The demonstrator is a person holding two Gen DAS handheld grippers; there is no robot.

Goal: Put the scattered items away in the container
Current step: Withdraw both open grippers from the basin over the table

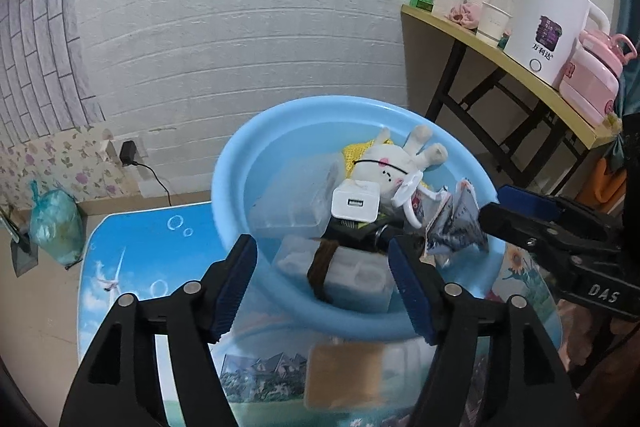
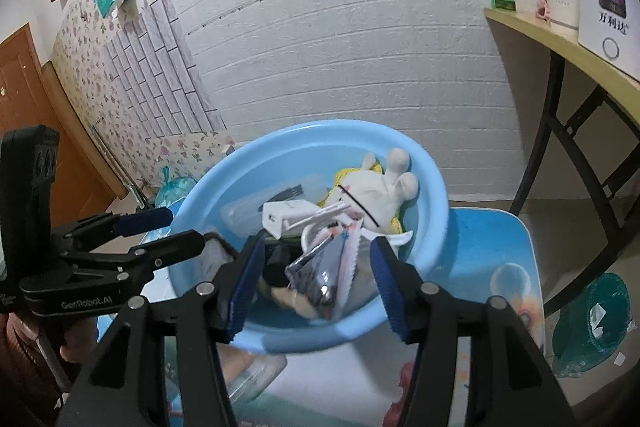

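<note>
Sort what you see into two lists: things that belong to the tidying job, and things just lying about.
Job:
blue basin
plush rabbit
white charger
foil packet
clear box

Lying about:
kettle
paper cups
pink lunchbox
green bag

Both wrist views close, angled down; share basin.

A lived-in room of a home: white brick-pattern wall panels, floral wallpaper, an orange wooden door, and a white electric kettle beside a pink lunch box on a yellow folding side table.
</note>
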